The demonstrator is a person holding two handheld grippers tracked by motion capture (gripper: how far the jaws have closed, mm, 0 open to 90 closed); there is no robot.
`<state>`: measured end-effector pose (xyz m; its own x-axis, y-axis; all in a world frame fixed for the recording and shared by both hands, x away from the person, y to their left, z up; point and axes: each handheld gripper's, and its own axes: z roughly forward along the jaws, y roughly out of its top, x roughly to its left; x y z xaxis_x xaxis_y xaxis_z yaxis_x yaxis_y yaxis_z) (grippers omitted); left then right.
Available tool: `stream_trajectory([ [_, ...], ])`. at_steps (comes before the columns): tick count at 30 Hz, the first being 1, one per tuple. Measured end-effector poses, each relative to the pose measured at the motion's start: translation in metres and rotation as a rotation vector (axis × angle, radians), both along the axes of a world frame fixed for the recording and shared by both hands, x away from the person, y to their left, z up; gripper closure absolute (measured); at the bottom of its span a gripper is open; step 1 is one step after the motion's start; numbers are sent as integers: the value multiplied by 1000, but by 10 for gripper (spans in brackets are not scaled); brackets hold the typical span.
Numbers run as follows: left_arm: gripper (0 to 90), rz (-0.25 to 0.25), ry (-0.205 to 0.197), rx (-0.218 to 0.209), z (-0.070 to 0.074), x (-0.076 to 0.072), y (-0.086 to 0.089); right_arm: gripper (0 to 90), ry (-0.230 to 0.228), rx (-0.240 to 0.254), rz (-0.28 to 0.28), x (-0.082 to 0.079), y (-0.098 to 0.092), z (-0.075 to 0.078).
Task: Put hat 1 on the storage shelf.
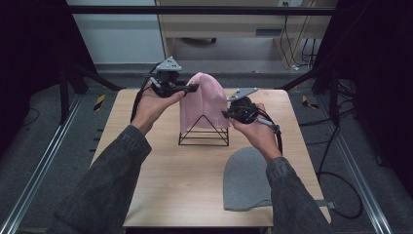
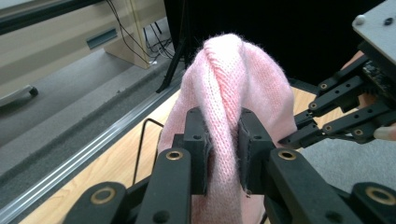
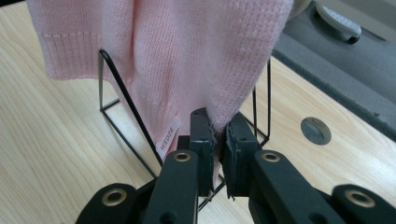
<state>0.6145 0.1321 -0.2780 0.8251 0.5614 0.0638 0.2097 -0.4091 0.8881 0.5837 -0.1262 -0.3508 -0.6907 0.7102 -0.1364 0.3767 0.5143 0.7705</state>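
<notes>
1. At the left of the high view, the person's left hand (image 1: 155, 103) is holding the left gripper (image 1: 191, 88) up at the pink knit beanie (image 1: 204, 100), with the grey three-cornered plate (image 1: 169, 64) sitting on top of the gripper.
2. In the left gripper view, the left gripper (image 2: 223, 144) is pinching a raised fold of the pink knit beanie (image 2: 233, 79) between its two black jaws, which are pressing in on the knit from both sides.
3. The beanie is draping over a black wire pyramid stand (image 1: 204, 132) that is standing on the wooden table (image 1: 175, 180), toward the far middle of the tabletop.
4. To the right of the stand, the person's right hand (image 1: 255, 127) is holding the right gripper (image 1: 228, 113) against the beanie's lower right edge.
5. In the right gripper view, the right gripper (image 3: 218, 137) is nipping the hem of the beanie (image 3: 187, 56) between nearly closed jaws, just beside a small white label (image 3: 169, 136) reading "WEDZE" and in front of the stand's wires (image 3: 122, 100).
6. A round grey cap (image 3: 316, 130) is sitting flush in the tabletop to the right in that view.
7. Nearer the person, a grey beanie (image 1: 246, 180) is lying flat on the table's right side, partly under the right sleeve (image 1: 292, 200).
</notes>
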Motion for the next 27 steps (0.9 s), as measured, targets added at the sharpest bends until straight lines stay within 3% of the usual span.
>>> stream_trajectory([
  [13, 765, -18, 16, 33, -12, -7, -9, 813, 54, -4, -8, 1, -3, -18],
  [14, 765, -15, 19, 34, -12, -7, -9, 782, 57, -5, -13, 0, -4, -18],
  [15, 766, -9, 23, 35, -13, -7, -9, 680, 54, -3, -29, -1, -6, -18],
  [20, 766, -15, 37, 56, -19, -8, -10, 536, 43, 2, -63, -12, -17, -19],
  [27, 766, -12, 54, 46, -28, -12, -8, 474, 39, 4, -90, -27, -39, -23],
])
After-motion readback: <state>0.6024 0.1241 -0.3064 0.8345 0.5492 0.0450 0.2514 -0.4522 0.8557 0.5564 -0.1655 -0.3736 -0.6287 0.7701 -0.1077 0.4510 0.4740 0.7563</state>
